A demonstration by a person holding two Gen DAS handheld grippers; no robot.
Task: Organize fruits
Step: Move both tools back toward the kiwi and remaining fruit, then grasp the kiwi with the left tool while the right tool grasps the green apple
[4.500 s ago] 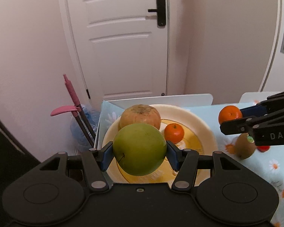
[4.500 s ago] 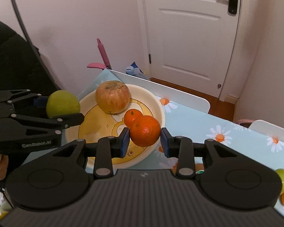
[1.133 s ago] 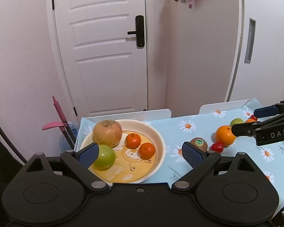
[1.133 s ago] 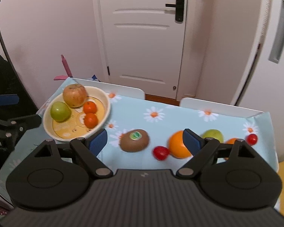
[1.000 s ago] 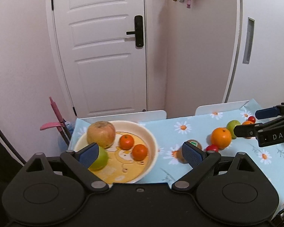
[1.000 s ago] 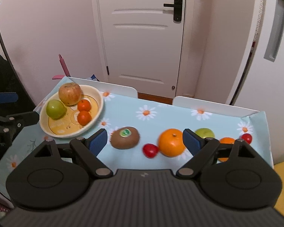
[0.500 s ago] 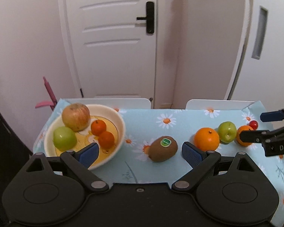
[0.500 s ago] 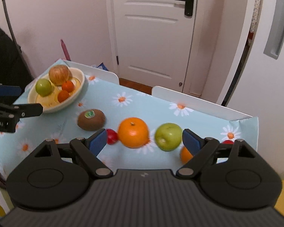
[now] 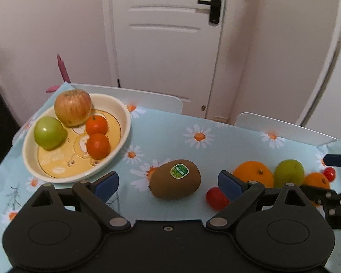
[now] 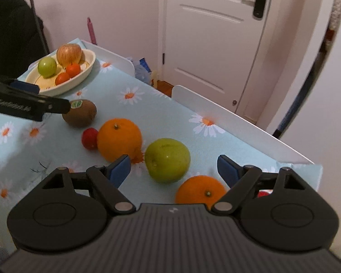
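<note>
Four fruits are already held in the bowl (image 9: 122, 113), while kiwi (image 9: 175, 179), oranges and green apple (image 10: 167, 160) are left on the surface right of it, both claws (image 9: 168, 182) (image 10: 174, 167) spread, nothing grasped.

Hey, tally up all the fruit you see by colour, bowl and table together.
Orange: 4
Green: 2
Red: 2
Red-yellow apple: 1
Brown kiwi: 1
Total: 10
</note>
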